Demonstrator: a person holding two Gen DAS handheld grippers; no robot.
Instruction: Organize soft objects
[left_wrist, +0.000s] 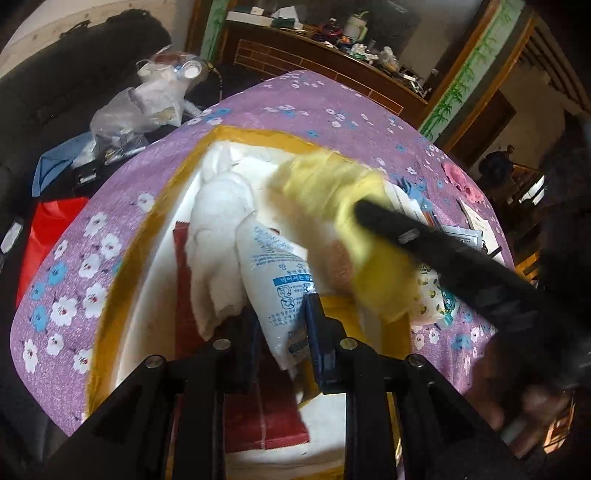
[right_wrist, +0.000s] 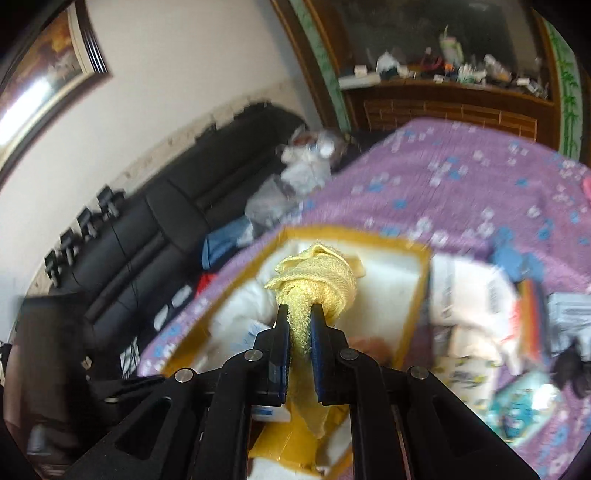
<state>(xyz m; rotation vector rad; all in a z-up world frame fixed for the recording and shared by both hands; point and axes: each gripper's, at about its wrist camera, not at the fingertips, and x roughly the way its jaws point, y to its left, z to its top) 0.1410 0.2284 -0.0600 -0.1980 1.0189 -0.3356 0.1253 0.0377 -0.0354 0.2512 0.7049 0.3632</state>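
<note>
— Where's the yellow cloth right now?

— Bunched and pinched in the right tool, hanging over the white box with the yellow-taped rim. The box sits on the table, on the purple flowered cover, toward its left edge. From the left wrist view the cloth is blurred, so I judge the hand is moving.

— And the left tool?

— Pressed onto the white printed pouch, which lies in the box beside the white towel; a red packet lies under them.

— So how to finish this well?

— Bring the cloth down over the bare part of the box, toward its far right corner — that looks free. Lower it until the bundle rests on the bottom before spreading the fingers; dropped from height, the loose tail below the tool could drape over the rim.

— Any risk?

— The two tools are near each other. I'd keep the left one steady on the pouch so the right has room. The other packets lie outside, by the box's right side.
</note>
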